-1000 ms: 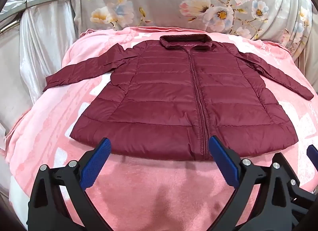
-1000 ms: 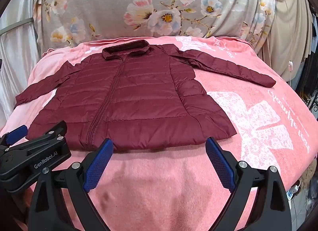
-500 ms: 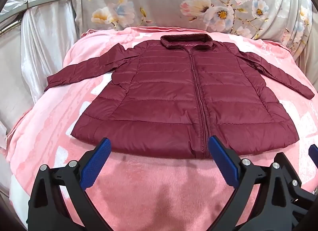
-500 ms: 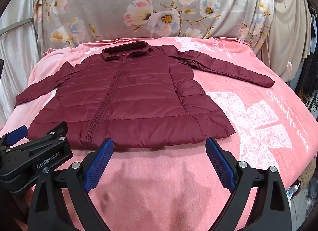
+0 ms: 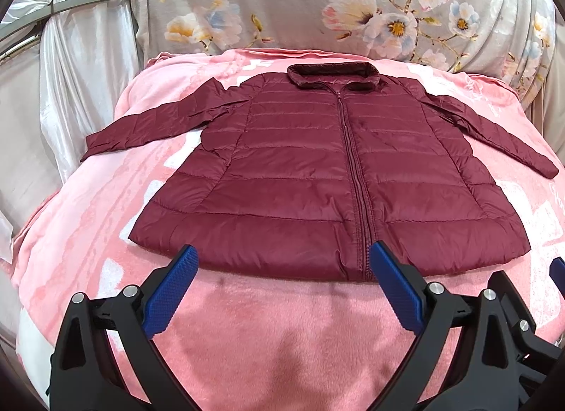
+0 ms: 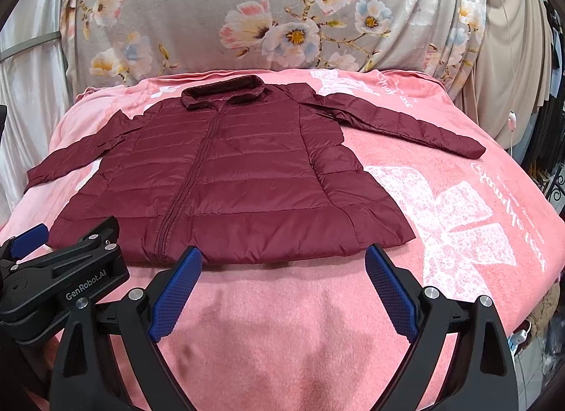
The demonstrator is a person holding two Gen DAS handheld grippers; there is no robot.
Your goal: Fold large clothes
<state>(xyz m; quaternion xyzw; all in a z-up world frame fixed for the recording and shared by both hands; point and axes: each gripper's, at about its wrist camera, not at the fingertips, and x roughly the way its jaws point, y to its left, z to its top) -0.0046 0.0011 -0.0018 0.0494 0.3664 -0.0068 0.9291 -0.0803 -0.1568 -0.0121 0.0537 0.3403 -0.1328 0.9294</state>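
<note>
Hovering wide open and empty, the left hand-held gripper (image 5: 282, 262) and right hand-held gripper (image 6: 282, 262) face the jacket's (image 5: 317, 177) hem at 12 o'clock. Only the right view shows the blanket's white bow print (image 6: 452, 220) at 2 o'clock.

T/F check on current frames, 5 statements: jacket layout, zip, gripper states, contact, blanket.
1. The maroon jacket lies front up with both sleeves spread out to the sides. True.
2. The jacket's zip is open. False: it is closed up to the collar.
3. The left gripper is shut on the hem. False: it is open, with nothing held.
4. The right gripper is open and holds nothing. True.
5. The jacket rests on a blue blanket. False: the blanket is pink with white print.
</note>
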